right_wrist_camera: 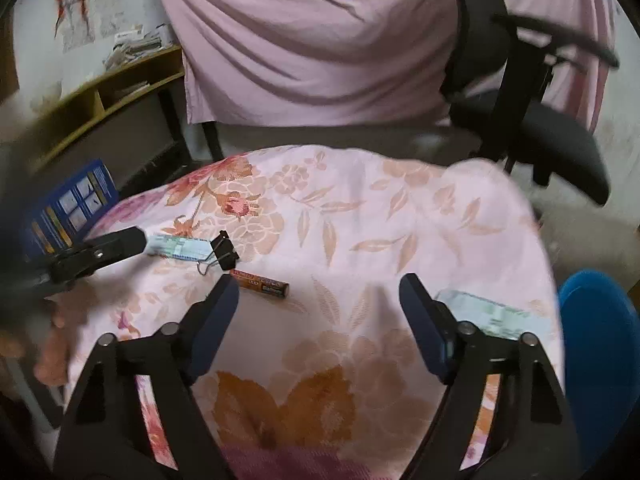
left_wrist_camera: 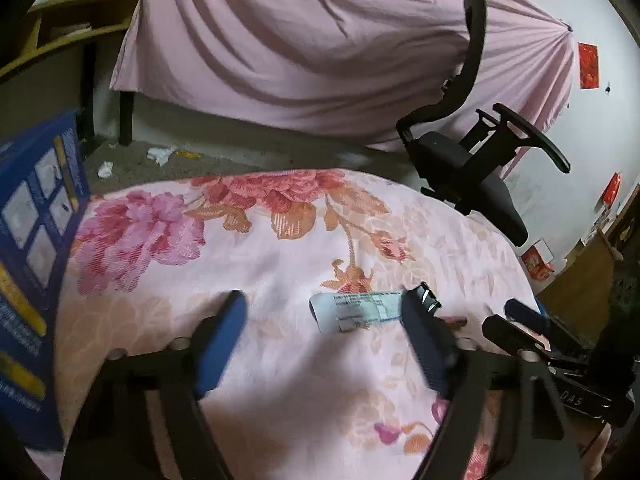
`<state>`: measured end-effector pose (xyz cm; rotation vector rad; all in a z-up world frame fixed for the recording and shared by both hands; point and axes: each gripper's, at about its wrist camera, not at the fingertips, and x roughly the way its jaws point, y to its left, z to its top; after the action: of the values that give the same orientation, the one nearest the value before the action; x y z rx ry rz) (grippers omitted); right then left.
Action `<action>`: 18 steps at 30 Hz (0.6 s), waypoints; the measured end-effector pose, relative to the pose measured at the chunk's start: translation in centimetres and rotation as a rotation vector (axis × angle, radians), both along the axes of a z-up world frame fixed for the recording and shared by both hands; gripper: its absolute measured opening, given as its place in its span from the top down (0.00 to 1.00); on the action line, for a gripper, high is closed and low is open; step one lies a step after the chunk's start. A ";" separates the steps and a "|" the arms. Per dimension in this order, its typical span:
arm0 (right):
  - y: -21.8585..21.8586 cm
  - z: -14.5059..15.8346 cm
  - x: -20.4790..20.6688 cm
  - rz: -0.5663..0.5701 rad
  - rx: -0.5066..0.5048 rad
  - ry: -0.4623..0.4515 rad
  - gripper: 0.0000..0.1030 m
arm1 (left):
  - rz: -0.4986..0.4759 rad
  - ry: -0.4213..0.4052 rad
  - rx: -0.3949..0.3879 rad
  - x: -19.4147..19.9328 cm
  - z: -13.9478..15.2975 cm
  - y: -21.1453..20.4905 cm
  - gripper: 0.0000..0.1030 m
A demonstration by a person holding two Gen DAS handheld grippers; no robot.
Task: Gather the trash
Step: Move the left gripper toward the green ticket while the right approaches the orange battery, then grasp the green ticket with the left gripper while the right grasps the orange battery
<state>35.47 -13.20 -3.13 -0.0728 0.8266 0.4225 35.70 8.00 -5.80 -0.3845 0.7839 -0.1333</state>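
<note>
Pink draped sheet (left_wrist_camera: 304,40) behind a black office chair (left_wrist_camera: 472,152) — wooden shelf (right_wrist_camera: 120,92) by white wall (left_wrist_camera: 600,8).

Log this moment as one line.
left gripper: open, nearing paper slip | right gripper: open, idle | battery: on floral cloth

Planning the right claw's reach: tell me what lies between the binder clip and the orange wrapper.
Right wrist view: only bare floral cloth separates the binder clip from the orange wrapper.

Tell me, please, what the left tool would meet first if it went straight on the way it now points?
Most likely the pale paper slip lying on the floral cloth. The left tool is open, and the slip sits just ahead between its fingers, nearer the right one, where the black binder clip is. Depth is uncertain.
</note>
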 end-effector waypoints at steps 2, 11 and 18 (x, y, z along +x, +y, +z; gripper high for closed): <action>0.1 -0.4 0.6 0.007 0.017 0.036 0.11 | -0.006 0.000 -0.008 0.2 0.1 0.1 0.35; 1.7 -0.7 1.5 0.109 0.070 0.097 0.22 | -0.089 0.005 -0.071 1.0 0.2 0.2 0.53; 3.5 -1.4 0.2 0.190 -0.017 0.111 0.45 | -0.152 0.013 -0.093 0.8 0.1 0.2 0.53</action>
<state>35.66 -9.70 -4.57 -0.1451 0.9367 0.6023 36.50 8.23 -5.70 -0.4145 0.8211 -0.3104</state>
